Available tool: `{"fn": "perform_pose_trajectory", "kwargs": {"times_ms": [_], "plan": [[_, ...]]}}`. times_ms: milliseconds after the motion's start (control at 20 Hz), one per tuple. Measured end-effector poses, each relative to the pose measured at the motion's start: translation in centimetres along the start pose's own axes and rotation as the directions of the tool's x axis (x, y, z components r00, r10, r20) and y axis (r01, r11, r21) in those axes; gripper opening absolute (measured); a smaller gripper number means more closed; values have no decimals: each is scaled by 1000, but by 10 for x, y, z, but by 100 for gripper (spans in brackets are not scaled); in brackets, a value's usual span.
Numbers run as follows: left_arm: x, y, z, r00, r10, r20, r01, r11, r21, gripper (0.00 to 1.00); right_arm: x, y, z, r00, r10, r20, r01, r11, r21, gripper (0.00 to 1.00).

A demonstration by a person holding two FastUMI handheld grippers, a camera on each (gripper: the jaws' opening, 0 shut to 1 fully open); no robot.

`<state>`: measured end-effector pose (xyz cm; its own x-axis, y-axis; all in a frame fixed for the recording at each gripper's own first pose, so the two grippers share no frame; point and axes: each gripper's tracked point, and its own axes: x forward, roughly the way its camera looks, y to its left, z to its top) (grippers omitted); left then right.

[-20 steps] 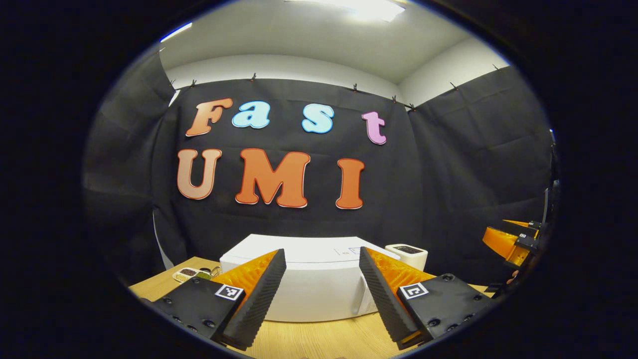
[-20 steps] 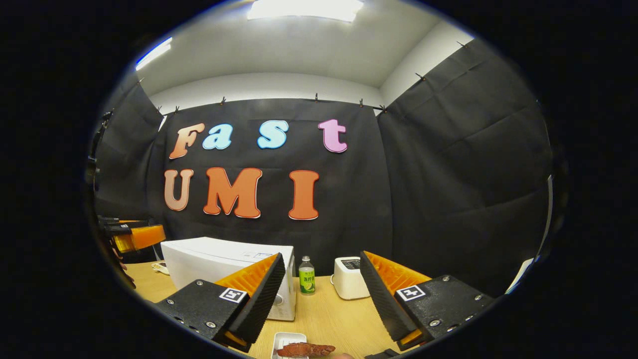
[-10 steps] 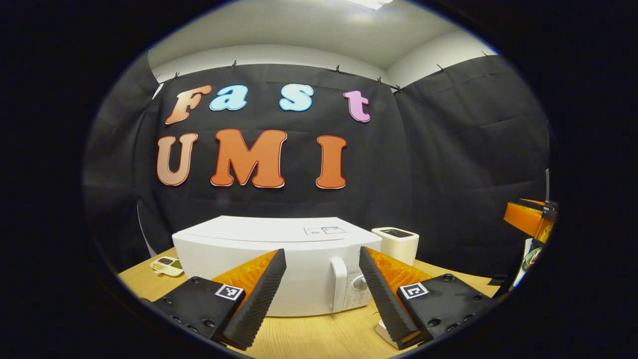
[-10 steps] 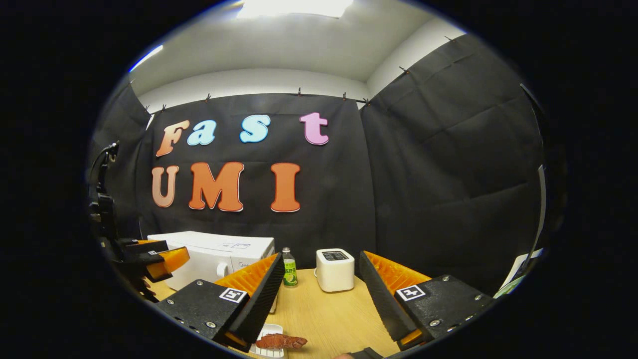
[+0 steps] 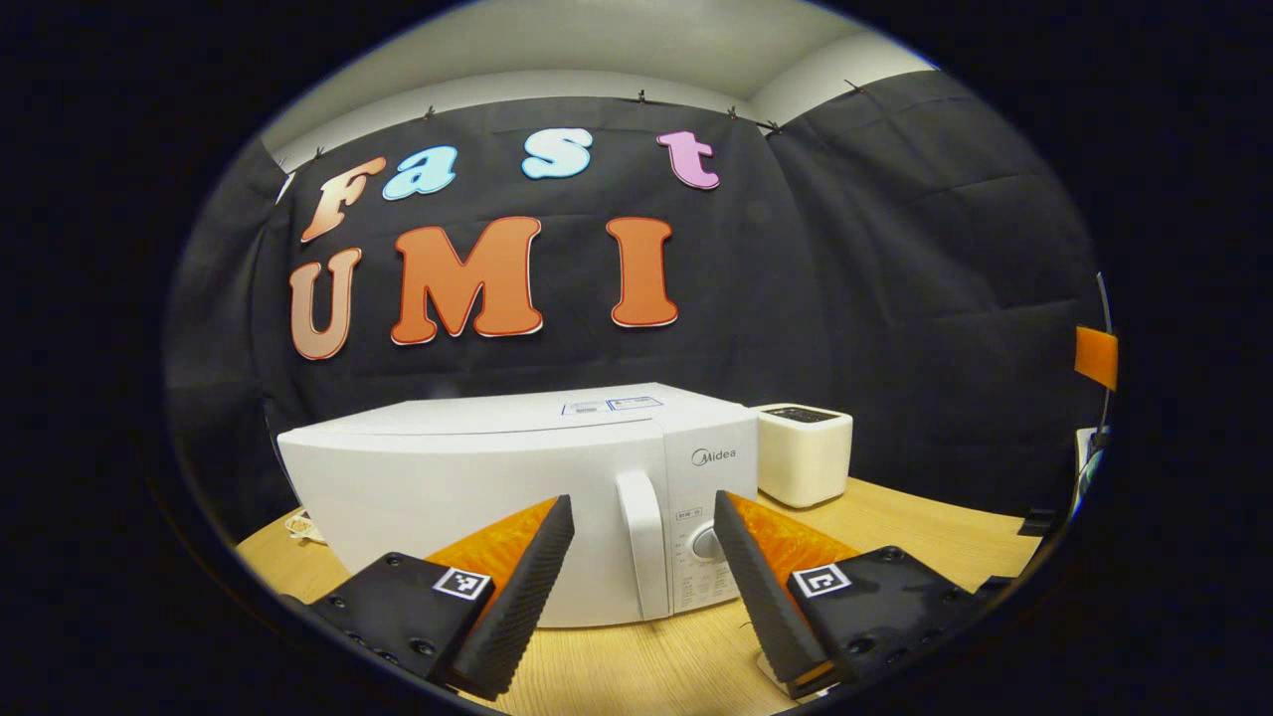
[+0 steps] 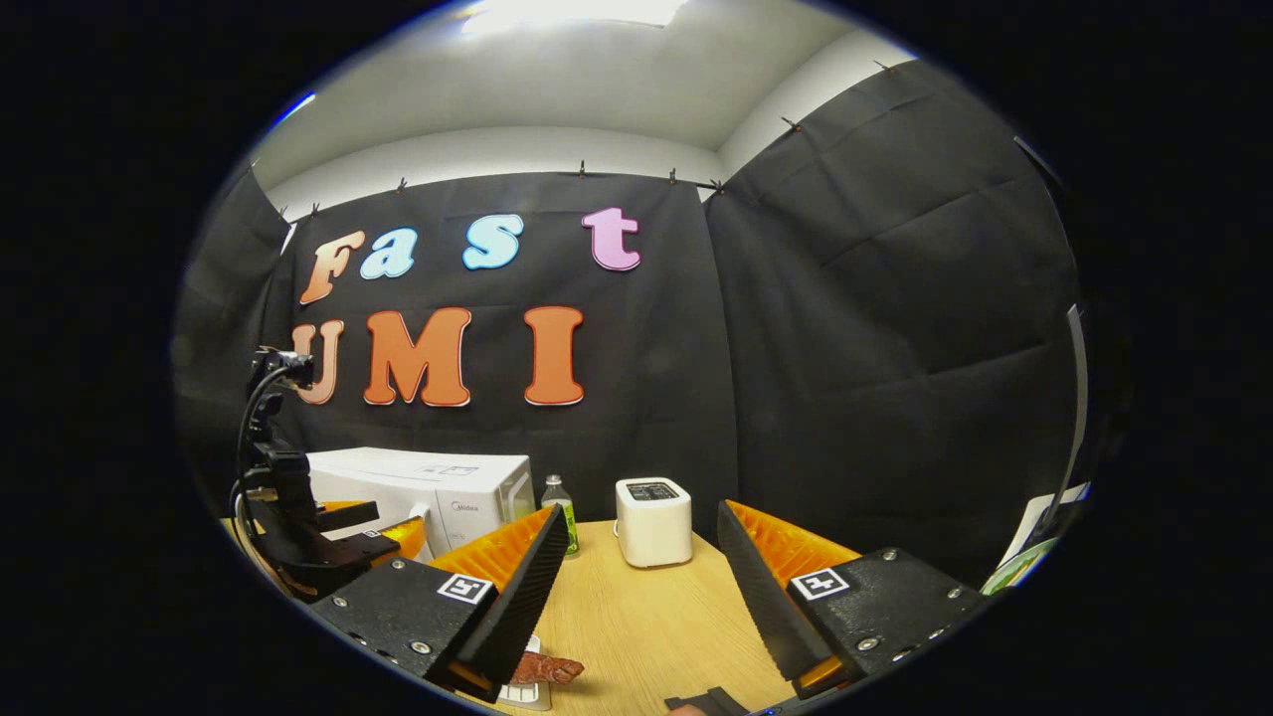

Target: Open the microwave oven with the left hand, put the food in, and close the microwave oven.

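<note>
My left claw (image 5: 644, 557) is spread wide with nothing in it, hanging just in front of the microwave (image 5: 477, 487). The upright handle (image 5: 636, 542) shows right in the gap between its fingers, and the door is shut. I judge the step in hand to be the reach for that handle. To do it well I would keep the handle centred in the gap, go straight in until both fingers pass either side of the bar, and only then squeeze. The dial (image 5: 704, 543) sits just right of the handle, so I must not drift that way. After that, the pull should follow the door's arc round its hinge, which I take to be on the far left, rather than dragging the whole box across the counter (image 5: 895, 517).

My right claw (image 6: 641, 587) is also spread and empty, held low over the counter. The food (image 6: 545, 668), a reddish-brown piece on a small white tray (image 6: 527, 691), lies just beneath its left finger. I would keep it there, clear of the door's swing, until the door is fully open. The toaster (image 6: 653, 519) and bottle (image 6: 557, 497) stand behind, well out of the way.
</note>
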<state>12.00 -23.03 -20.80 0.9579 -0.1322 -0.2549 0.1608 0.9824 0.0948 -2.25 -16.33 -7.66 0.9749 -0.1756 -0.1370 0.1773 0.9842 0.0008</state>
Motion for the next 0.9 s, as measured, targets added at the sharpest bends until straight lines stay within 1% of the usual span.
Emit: {"fn": "perform_pose_trajectory", "kwargs": {"times_ms": [50,100,150,200,300,350,400,450,500,550,600,650,700,750,800,850,900], "plan": [[5,-1,-5,1000,3,-10,-3,1000,-6,96,-1,-3,-1,1000,-3,-2,3,1000,3,93],[11,1,-11,1000,10,-28,-11,1000,-11,93,-2,-5,-1,1000,-8,-3,8,1000,9,93],[16,2,-17,999,15,-44,-16,1000,-17,92,-2,-8,-1,1000,-11,-2,11,1000,17,93],[21,1,-22,998,18,-56,-19,1000,-24,89,-2,-9,-1,1000,-11,0,11,1000,23,93],[32,1,-33,996,17,-84,-20,999,-35,90,-4,-12,-2,1000,-11,1,11,1000,28,93],[36,-1,-36,996,15,-93,-19,999,-41,87,-3,-13,-5,1000,-15,-1,15,999,29,93],[40,1,-41,994,23,-104,-28,999,-39,87,-3,-14,-6,1000,-16,-5,16,999,31,93],[41,6,-46,991,61,-123,-65,997,-29,89,-2,-15,-8,1000,-17,-10,17,999,33,93],[40,5,-45,991,70,-113,-71,997,-13,84,-2,-14,-9,1000,-14,-13,14,999,36,93],[41,1,-40,994,66,-88,-66,998,1,70,-2,-14,-11,1000,-13,-16,13,999,38,93],[43,-3,-43,994,66,-89,-64,998,20,70,-1,-13,-13,1000,-12,-20,13,999,41,93],[44,-2,-47,992,83,-99,-80,996,36,70,-1,-12,-14,1000,-9,-26,10,999,42,93],[44,2,-51,988,102,-118,-100,995,28,66,0,-11,-17,999,-7,-32,9,999,41,93],[47,-1,-51,985,116,-125,-115,993,14,52,-1,-11,-18,999,-5,-35,6,999,38,93],[44,-4,-51,986,110,-128,-111,994,-3,38,-1,-11,-19,999,-5,-36,6,999,34,93],[41,-1,-55,987,114,-114,-116,993,-14,30,-1,-11,-19,999,-6,-36,7,1000,30,93],[44,-1,-53,987,115,-117,-117,993,-18,34,0,-11,-20,999,-8,-41,9,1000,27,93]]}}
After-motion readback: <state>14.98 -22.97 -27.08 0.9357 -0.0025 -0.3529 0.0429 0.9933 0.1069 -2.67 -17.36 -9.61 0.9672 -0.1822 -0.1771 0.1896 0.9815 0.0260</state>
